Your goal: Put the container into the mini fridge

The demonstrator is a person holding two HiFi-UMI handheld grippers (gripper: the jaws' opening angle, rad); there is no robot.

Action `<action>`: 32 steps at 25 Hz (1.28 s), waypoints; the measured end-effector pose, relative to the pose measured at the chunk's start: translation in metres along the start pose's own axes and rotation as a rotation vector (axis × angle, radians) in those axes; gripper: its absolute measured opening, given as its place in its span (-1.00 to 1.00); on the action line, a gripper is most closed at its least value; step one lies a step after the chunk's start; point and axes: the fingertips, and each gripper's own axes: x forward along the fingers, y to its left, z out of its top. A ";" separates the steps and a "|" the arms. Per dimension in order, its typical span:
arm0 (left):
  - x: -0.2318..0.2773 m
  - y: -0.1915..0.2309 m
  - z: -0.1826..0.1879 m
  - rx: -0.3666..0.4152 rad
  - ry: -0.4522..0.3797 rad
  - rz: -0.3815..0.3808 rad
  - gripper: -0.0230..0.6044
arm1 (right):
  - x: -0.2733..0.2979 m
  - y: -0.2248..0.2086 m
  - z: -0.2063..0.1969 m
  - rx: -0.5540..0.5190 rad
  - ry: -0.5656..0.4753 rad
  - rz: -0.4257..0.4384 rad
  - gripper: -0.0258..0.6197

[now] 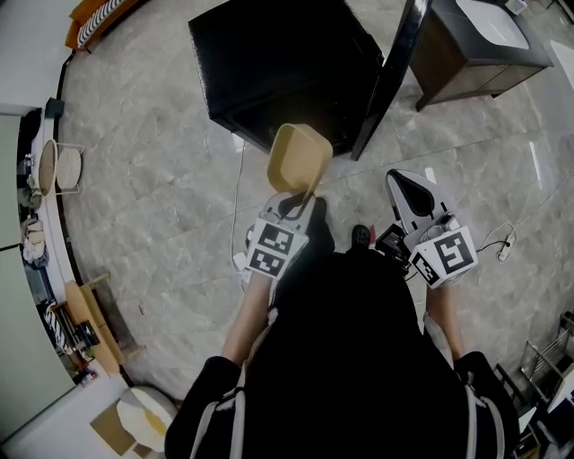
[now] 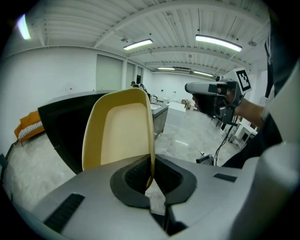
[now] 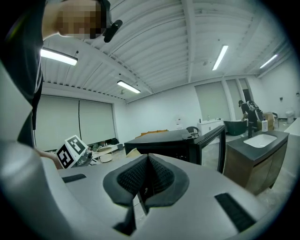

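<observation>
A tan shallow container (image 1: 300, 157) hangs tilted on edge just in front of the black mini fridge (image 1: 278, 63). The fridge door (image 1: 395, 72) stands open on the right side. My left gripper (image 1: 303, 199) is shut on the container's rim. In the left gripper view the container (image 2: 119, 131) rises above the pads, its thin edge pinched in my left gripper (image 2: 151, 176), with the fridge (image 2: 65, 126) behind it. My right gripper (image 1: 405, 179) hovers to the right of the container, apart from it. In the right gripper view my right gripper (image 3: 147, 180) is shut with nothing between its pads.
A dark cabinet with a white basin top (image 1: 484, 45) stands right of the fridge door. A cable and power strip (image 1: 505, 246) lie on the stone floor at the right. Shelves with small items (image 1: 45, 170) line the left wall. An orange bench (image 1: 90, 18) sits far left.
</observation>
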 end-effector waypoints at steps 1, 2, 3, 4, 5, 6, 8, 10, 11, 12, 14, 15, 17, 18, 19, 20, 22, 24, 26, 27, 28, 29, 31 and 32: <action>0.008 0.005 -0.001 0.016 0.014 -0.024 -0.81 | 0.004 -0.002 0.001 0.002 -0.001 -0.020 -0.86; 0.015 0.009 -0.002 0.035 0.029 -0.047 -0.81 | 0.008 -0.004 0.001 0.004 -0.002 -0.039 -0.86; 0.022 0.013 -0.004 0.055 0.045 -0.067 -0.81 | 0.011 -0.005 0.001 0.007 -0.001 -0.057 -0.86; 0.029 0.016 -0.006 0.074 0.061 -0.084 -0.81 | 0.014 -0.005 0.000 0.007 0.002 -0.072 -0.86; 0.036 0.020 -0.009 0.088 0.077 -0.101 -0.81 | 0.017 -0.007 -0.001 0.008 0.006 -0.086 -0.86; 0.043 0.024 -0.011 0.099 0.093 -0.119 -0.81 | 0.020 -0.008 -0.003 0.009 0.011 -0.101 -0.86; 0.055 0.031 -0.018 0.117 0.124 -0.152 -0.81 | 0.024 -0.009 -0.006 0.018 0.016 -0.135 -0.86; 0.065 0.040 -0.026 0.141 0.158 -0.178 -0.81 | 0.026 -0.009 -0.009 0.030 0.019 -0.177 -0.86; 0.070 0.045 -0.030 0.155 0.173 -0.188 -0.81 | 0.027 -0.008 -0.011 0.035 0.020 -0.199 -0.86; 0.075 0.050 -0.034 0.169 0.186 -0.197 -0.81 | 0.029 -0.008 -0.012 0.040 0.020 -0.221 -0.86; 0.086 0.062 -0.039 0.194 0.211 -0.216 -0.81 | 0.032 -0.007 -0.014 0.050 0.019 -0.262 -0.86; 0.091 0.067 -0.042 0.207 0.224 -0.225 -0.81 | 0.033 -0.007 -0.016 0.056 0.020 -0.281 -0.86; 0.103 0.076 -0.049 0.233 0.254 -0.240 -0.81 | 0.032 -0.006 -0.020 0.067 0.028 -0.313 -0.86; 0.110 0.081 -0.053 0.246 0.270 -0.242 -0.81 | 0.030 -0.006 -0.023 0.072 0.035 -0.326 -0.86; 0.117 0.086 -0.056 0.256 0.285 -0.239 -0.81 | 0.029 -0.005 -0.026 0.076 0.044 -0.338 -0.86; 0.125 0.091 -0.060 0.264 0.300 -0.235 -0.81 | 0.027 -0.005 -0.029 0.082 0.052 -0.350 -0.86; 0.141 0.102 -0.064 0.281 0.321 -0.224 -0.81 | 0.025 -0.005 -0.035 0.096 0.065 -0.371 -0.86; 0.155 0.112 -0.065 0.299 0.336 -0.215 -0.81 | 0.024 -0.004 -0.040 0.115 0.071 -0.389 -0.86; 0.169 0.119 -0.067 0.319 0.351 -0.211 -0.81 | 0.023 -0.005 -0.045 0.135 0.079 -0.403 -0.86; 0.176 0.123 -0.068 0.327 0.358 -0.210 -0.81 | 0.023 -0.006 -0.048 0.144 0.086 -0.409 -0.86; 0.183 0.126 -0.069 0.331 0.364 -0.207 -0.81 | 0.022 -0.007 -0.050 0.151 0.094 -0.414 -0.86; 0.190 0.129 -0.069 0.333 0.365 -0.202 -0.81 | 0.021 -0.008 -0.052 0.155 0.103 -0.418 -0.86; 0.205 0.136 -0.067 0.336 0.364 -0.188 -0.81 | 0.019 -0.009 -0.055 0.159 0.123 -0.423 -0.86; 0.210 0.139 -0.067 0.339 0.371 -0.180 -0.81 | 0.018 -0.009 -0.056 0.161 0.133 -0.427 -0.86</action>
